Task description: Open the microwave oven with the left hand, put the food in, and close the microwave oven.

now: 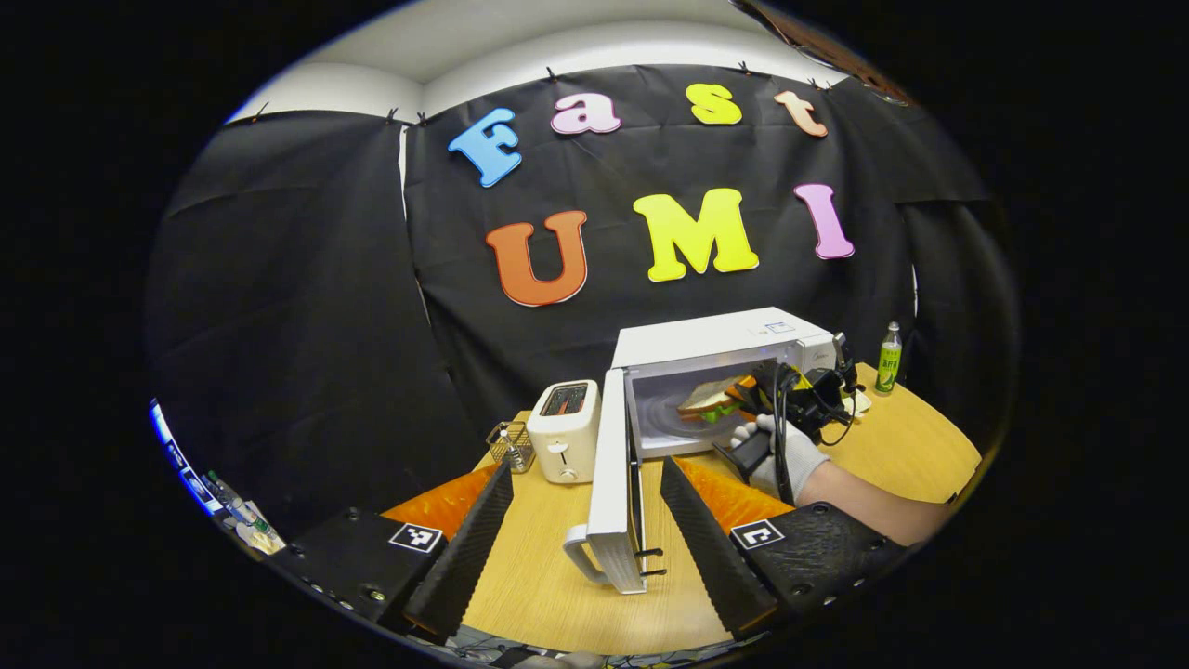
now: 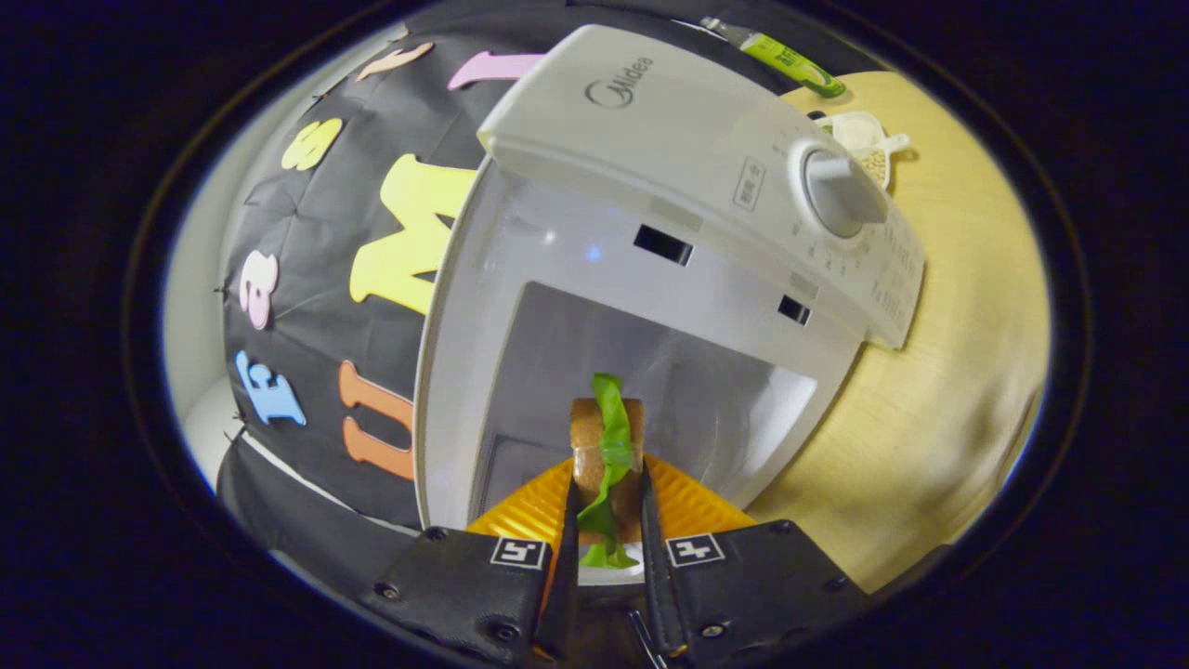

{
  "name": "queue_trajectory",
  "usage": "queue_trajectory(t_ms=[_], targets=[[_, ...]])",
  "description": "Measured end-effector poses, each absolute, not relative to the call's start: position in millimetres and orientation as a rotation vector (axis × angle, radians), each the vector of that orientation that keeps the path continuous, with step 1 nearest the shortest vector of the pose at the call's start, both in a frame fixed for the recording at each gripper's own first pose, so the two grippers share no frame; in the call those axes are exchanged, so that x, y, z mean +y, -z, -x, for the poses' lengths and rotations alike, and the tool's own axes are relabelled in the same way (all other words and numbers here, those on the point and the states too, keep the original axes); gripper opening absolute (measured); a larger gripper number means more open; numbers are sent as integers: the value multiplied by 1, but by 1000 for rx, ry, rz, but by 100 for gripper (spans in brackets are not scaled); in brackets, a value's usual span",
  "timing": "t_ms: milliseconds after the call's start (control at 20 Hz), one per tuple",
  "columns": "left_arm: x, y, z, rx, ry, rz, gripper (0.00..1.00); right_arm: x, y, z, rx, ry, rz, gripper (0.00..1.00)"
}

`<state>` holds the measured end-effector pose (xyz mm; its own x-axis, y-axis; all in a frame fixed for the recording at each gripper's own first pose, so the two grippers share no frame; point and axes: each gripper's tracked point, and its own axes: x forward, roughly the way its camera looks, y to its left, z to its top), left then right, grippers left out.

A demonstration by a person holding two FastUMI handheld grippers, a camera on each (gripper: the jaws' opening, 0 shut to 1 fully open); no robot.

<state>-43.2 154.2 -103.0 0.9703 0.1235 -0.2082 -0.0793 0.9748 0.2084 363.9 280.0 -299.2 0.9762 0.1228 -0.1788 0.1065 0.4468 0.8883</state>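
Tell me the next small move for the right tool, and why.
Probably lower the sandwich onto the turntable and open the right tool. It grips the sandwich inside the microwave, whose door stands open; the left tool waits open near it.

White microwave (image 1: 715, 348) right of centre, cream toaster (image 1: 565, 429) beside it, on a pale wood-grain table (image 1: 557, 576). The sandwich (image 2: 608, 455) is brown bread with green lettuce. Far right, a green bottle (image 1: 889, 360).
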Motion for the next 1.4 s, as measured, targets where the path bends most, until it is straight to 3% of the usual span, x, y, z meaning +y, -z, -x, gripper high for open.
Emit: queue_trajectory(t_ms=[150, 200, 250, 300, 350, 400, 450, 500, 550, 600, 700, 750, 800, 850, 900, 950, 1000, 1300, 1350, 1400], targets=[[161, 110, 41, 247, -94, -206, 97, 292, 314, -381, 225, 24, -1039, 34], [162, 109, 40, 249, -88, -212, 97, 295, 322, -384, 246, 39, -999, 25], [164, 109, 38, 250, -83, -215, 97, 293, 328, -385, 247, 52, -966, 25], [165, 108, 36, 246, -79, -212, 97, 291, 327, -388, 232, 57, -948, 35], [166, 105, 34, 244, -75, -206, 97, 288, 329, -389, 239, 66, -906, 27], [166, 105, 31, 241, -73, -201, 97, 286, 333, -389, 243, 69, -841, 39], [167, 106, 30, 240, -70, -198, 97, 284, 338, -388, 252, 72, -776, 33], [168, 106, 28, 237, -72, -199, 97, 282, 339, -388, 260, 70, -704, 38], [169, 106, 27, 234, -70, -198, 97, 283, 337, -387, 256, 63, -635, 49], [171, 108, 26, 236, -77, -199, 97, 279, 332, -387, 247, 66, -562, 41], [171, 109, 25, 234, -78, -195, 97, 271, 324, -387, 229, 81, -372, 72], [172, 111, 24, 236, -80, -194, 97, 268, 320, -383, 222, 81, -290, 68], [172, 110, 24, 231, -81, -195, 97, 268, 314, -382, 219, 70, -243, 99], [174, 110, 24, 229, -84, -197, 97, 269, 307, -381, 207, 60, -209, 91], [175, 110, 24, 230, -89, -197, 96, 270, 301, -377, 205, 49, -181, 100], [177, 110, 25, 227, -91, -194, 97, 273, 296, -373, 201, 32, -164, 100], [178, 109, 25, 224, -94, -190, 97, 275, 290, -366, 198, 11, -146, 92], [191, 97, 28, 186, -115, -175, 97, 278, 244, -327, 178, -111, -57, 92], [193, 94, 31, 176, -117, -177, 96, 275, 237, -317, 188, -129, -47, 100], [195, 91, 32, 170, -119, -177, 97, 272, 230, -305, 197, -142, -50, 92]])
